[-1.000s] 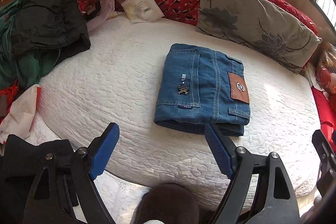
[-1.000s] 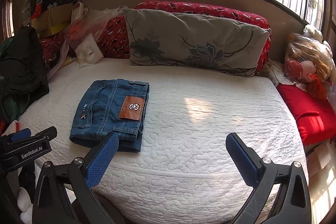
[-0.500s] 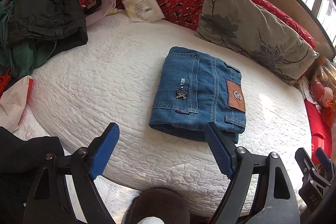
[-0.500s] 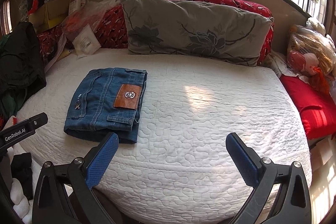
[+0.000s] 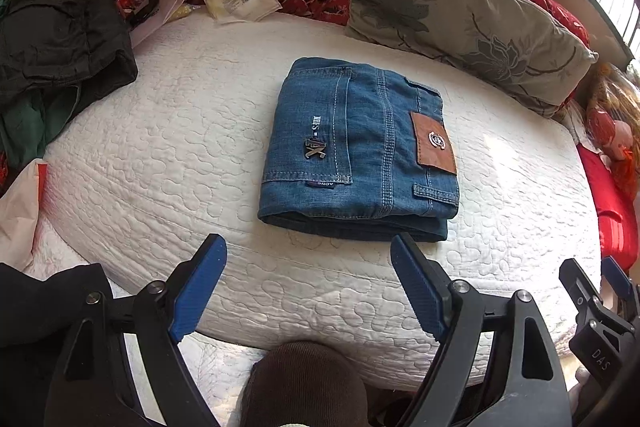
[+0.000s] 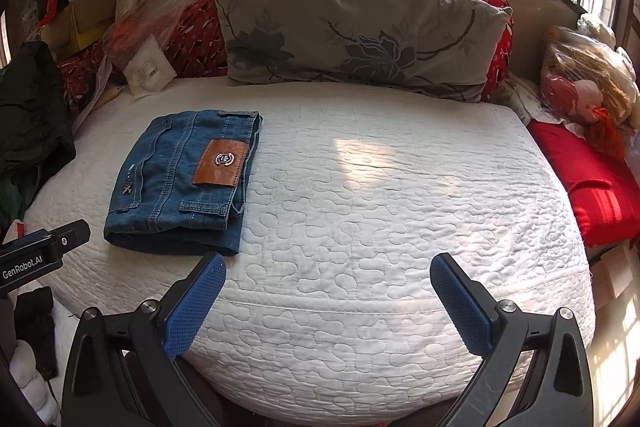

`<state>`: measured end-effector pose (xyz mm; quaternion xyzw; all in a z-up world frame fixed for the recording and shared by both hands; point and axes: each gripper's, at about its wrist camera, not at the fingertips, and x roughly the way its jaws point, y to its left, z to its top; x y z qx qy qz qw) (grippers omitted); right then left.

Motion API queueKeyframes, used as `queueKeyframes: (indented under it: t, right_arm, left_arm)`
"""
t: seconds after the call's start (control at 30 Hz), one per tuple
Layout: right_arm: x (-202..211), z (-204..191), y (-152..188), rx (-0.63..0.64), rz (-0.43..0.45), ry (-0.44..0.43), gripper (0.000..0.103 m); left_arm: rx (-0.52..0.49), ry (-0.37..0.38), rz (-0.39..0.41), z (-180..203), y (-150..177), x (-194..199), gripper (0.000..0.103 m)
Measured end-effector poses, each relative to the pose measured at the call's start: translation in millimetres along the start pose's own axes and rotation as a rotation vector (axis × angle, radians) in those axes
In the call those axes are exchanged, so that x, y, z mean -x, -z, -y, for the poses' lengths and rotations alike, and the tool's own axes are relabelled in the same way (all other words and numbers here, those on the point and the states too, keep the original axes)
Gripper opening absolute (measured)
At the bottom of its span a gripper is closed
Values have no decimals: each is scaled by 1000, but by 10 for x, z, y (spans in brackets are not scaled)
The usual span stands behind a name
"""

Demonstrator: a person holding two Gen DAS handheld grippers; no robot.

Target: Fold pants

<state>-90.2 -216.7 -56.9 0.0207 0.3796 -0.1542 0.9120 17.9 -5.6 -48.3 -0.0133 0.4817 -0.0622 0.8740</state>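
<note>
Left claw (image 5: pixel 308 283): jaws spread wide with nothing between them, hanging over the near edge of the bed just short of the pants.
Right claw (image 6: pixel 328 291): jaws also wide apart and empty, over bare quilt to the right of the pants.
Pants (image 5: pixel 360 151): blue denim, lying as a compact rectangular bundle on the white quilted bed (image 5: pixel 160 147), left of the bed's middle, with the leather patch (image 5: pixel 434 143) and a back pocket facing up. Several layers show stacked along the near edge.
Progress: judging by that tidy stack, the folding looks finished or nearly so; at most a squaring-up of edges seems left.
Handling: denim of this kind is likely fairly heavy and stiff for cloth, so the bundle should hold its shape, but the layers can slide over each other if only the top one is pinched.
Where to grip: the thick near edge, taking all layers at once, or the two near corners with one claw each; the patch is probably a poor, slicker spot.
Surroundings: a grey floral pillow (image 6: pixel 360 35) lies behind, dark clothes (image 5: pixel 60 23) are piled at the left, well apart from the pants.
</note>
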Motion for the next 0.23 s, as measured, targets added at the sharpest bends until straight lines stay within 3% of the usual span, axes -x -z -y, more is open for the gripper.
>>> queueKeyframes:
  t: [0.13, 0.23]
  right_arm:
    - [-51, 26, 18, -11, -22, -8, 103]
    - [-74, 44, 27, -19, -32, -10, 103]
  left_arm:
    - [-88, -58, -37, 142, 48, -65, 87]
    - [-83, -25, -41, 172, 75, -66, 87]
